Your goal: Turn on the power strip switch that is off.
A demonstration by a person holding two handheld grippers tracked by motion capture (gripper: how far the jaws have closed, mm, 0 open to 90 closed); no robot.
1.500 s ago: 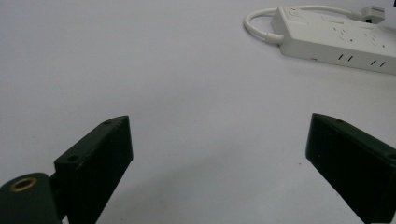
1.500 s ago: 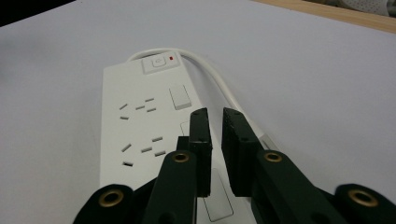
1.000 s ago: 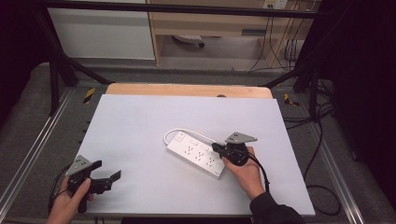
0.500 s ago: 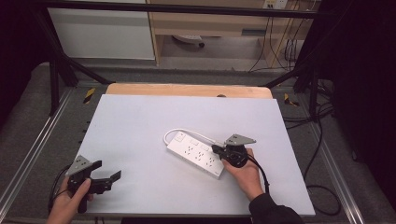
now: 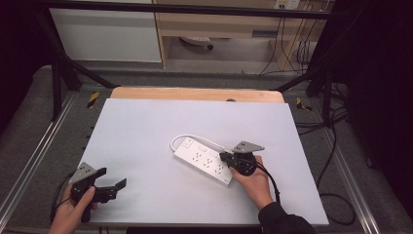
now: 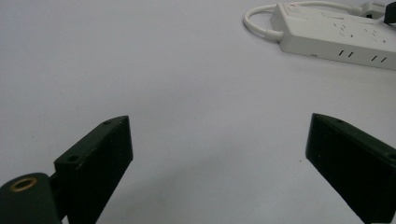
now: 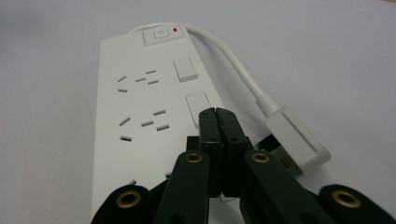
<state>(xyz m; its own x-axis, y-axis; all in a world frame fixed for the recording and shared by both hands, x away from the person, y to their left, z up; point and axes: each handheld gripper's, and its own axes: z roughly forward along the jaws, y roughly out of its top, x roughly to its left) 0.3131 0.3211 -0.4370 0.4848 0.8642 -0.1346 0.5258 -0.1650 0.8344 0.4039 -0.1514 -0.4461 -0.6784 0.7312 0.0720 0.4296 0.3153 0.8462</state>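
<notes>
The white table surface [image 5: 146, 131] carries a white power strip [image 5: 204, 161] right of centre, lying diagonally. The right gripper [image 5: 225, 157] rests over the strip's near-right end, jaws fully closed with nothing between them, beside the strip's own white plug [image 7: 296, 140]. The left gripper [image 5: 111, 184], jaws spread wide, sits at the near-left corner, well apart from the strip.

the power strip's [image 7: 140, 112] near end is hidden behind the right gripper [image 7: 218, 122].
</notes>
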